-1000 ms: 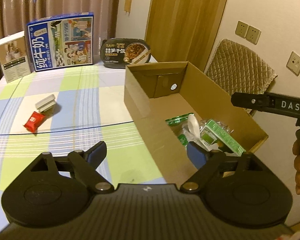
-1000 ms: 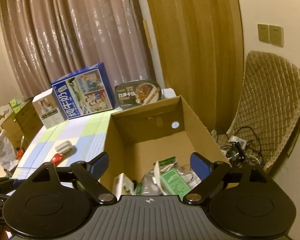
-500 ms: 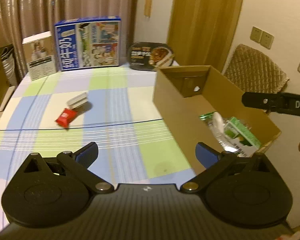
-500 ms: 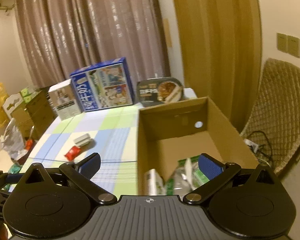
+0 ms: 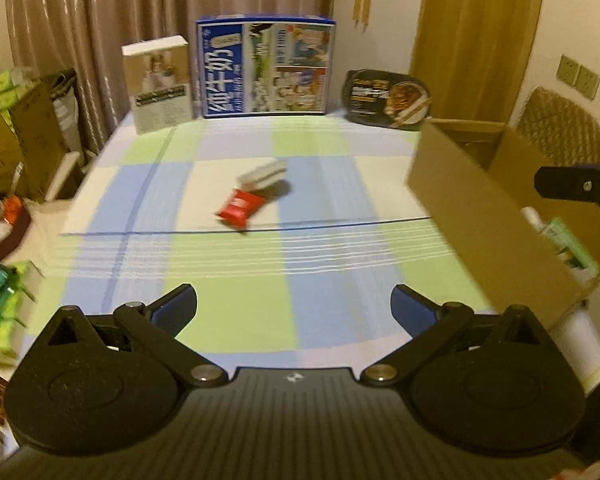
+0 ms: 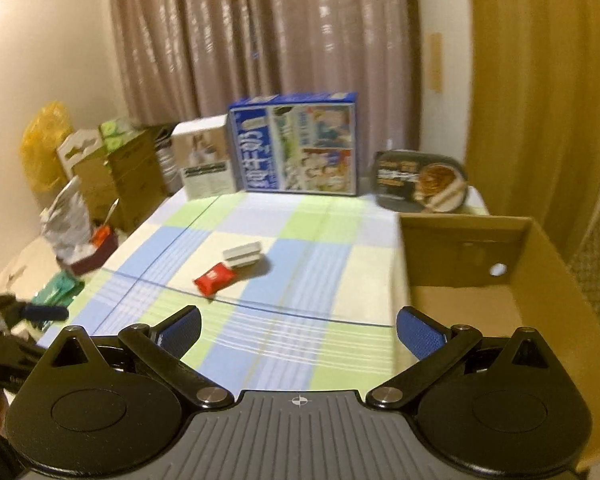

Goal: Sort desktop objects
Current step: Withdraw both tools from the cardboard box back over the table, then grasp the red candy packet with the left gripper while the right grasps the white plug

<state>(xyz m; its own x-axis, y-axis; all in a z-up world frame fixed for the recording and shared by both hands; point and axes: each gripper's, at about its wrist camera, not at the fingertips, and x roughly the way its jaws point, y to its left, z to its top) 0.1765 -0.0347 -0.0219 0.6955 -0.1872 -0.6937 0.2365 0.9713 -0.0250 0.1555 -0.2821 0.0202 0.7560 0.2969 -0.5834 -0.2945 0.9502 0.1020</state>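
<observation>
Both grippers, left [image 5: 294,310] and right [image 6: 298,332], spread wide, empty; red packet [image 5: 240,207] touches the white block [image 5: 263,174]; a grab might snag both.

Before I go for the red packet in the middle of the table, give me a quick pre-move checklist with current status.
1. Left gripper open and empty: ok.
2. Right gripper open and empty: ok.
3. Red snack packet in view on the checked tablecloth, nothing lying on top of it: ok.
4. Packet apart from the small white flat box: not ok; the two sit right against each other, so a grasp may nudge the box.
5. Brown cardboard box open at the top, with room inside: ok; the right wrist view shows bare floor at its far end.
6. Exact packet outline for finger placement: cannot tell, both views are motion-blurred.
</observation>
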